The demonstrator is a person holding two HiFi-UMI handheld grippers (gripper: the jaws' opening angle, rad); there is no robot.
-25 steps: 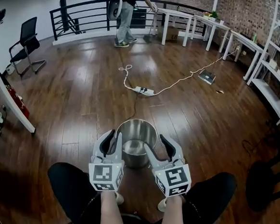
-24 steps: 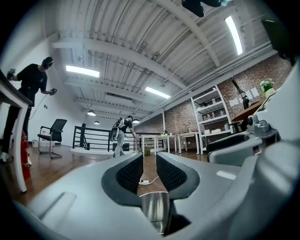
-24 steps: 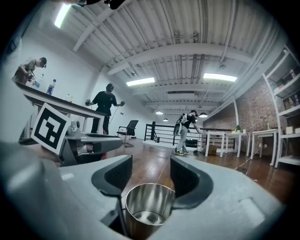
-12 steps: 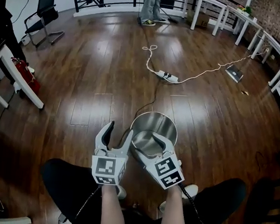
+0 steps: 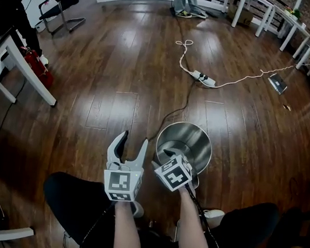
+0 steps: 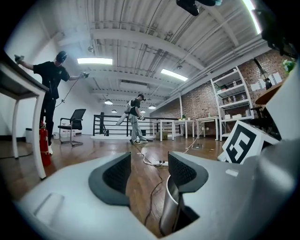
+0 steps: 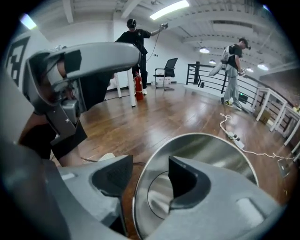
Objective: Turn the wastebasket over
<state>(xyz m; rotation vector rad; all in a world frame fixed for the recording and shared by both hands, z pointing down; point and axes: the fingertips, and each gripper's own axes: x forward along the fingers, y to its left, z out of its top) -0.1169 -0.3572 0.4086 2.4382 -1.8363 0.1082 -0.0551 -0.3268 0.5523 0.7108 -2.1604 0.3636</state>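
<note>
- Your right gripper (image 7: 147, 178) has its jaws apart and astride the near rim of the basket (image 5: 194, 135). One pad is inside the mouth and the other outside the wall. There is a gap on either side of the steel, so nothing is clamped.
- Your left gripper (image 6: 147, 171) is wide open and empty, with only floor (image 5: 122, 64) between its pads. The basket's wall stands just off its right jaw, outside the gap.
- From the right gripper the basket lies straight ahead and slightly below. From the left gripper it lies to the right. The right is the nearer hand, with the rim inside its gap.
- The basket looks upright on the floor, mouth up and long axis vertical, so the rim runs crosswise through the right jaws. I judge that closing here gives you the hold, and the flip then pivots about this near edge.
- Beyond the basket a black cable (image 5: 173, 114) trails toward a power strip (image 5: 204, 78). I judge the mouth could land on the cable if you tip it forward.
</note>
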